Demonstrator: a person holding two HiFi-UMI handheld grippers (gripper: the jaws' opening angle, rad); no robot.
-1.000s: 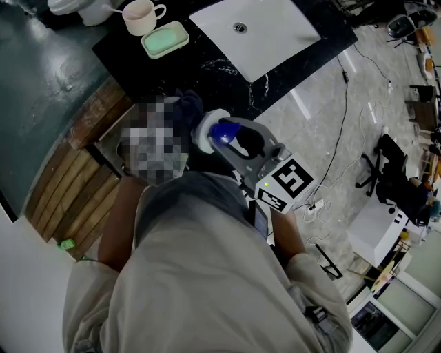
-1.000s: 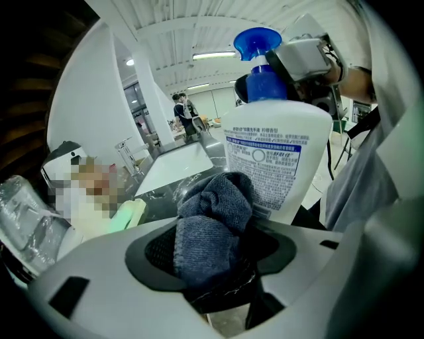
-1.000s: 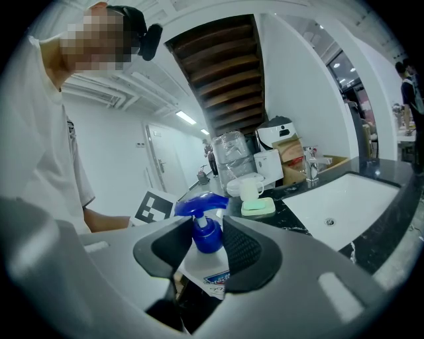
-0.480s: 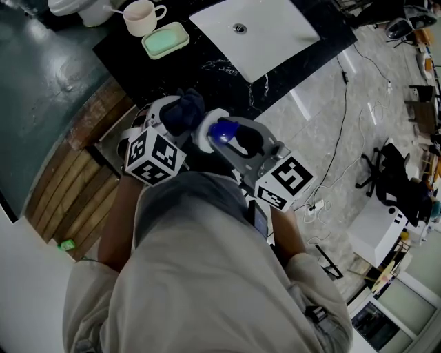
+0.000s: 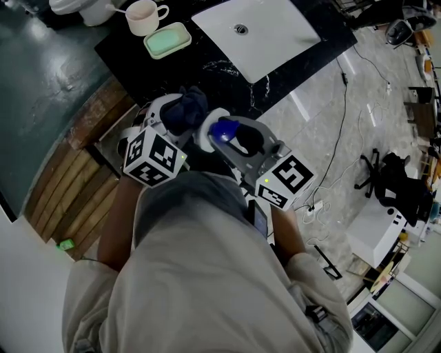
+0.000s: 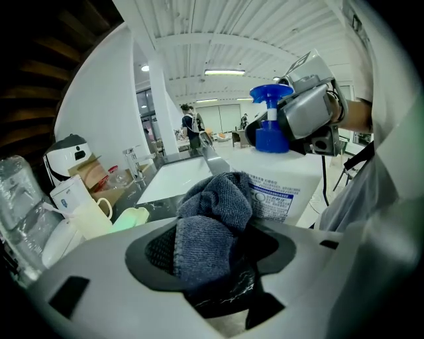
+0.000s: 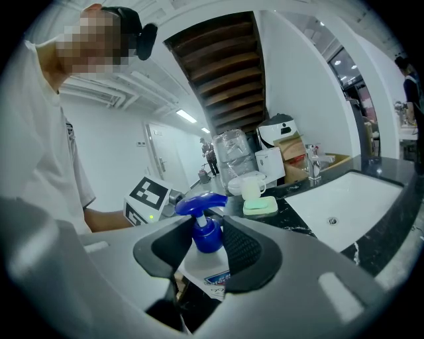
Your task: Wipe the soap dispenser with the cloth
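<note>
A white soap dispenser with a blue pump is held up off the counter, and my right gripper is shut on its neck and shoulders. In the left gripper view the same soap dispenser stands just beyond the jaws, its blue pump on top. My left gripper is shut on a bunched dark blue cloth, and the cloth rests against the dispenser's side. Both grippers hang close together in front of the person's chest.
A black marble counter holds a white sink basin, a pale green soap dish and a cream mug. Wooden slats lie at the left. Cables trail over the tiled floor at the right.
The left gripper with the cloth has shifted and rolled slightly against the dispenser. The right gripper and the dispenser have stayed where they were.
</note>
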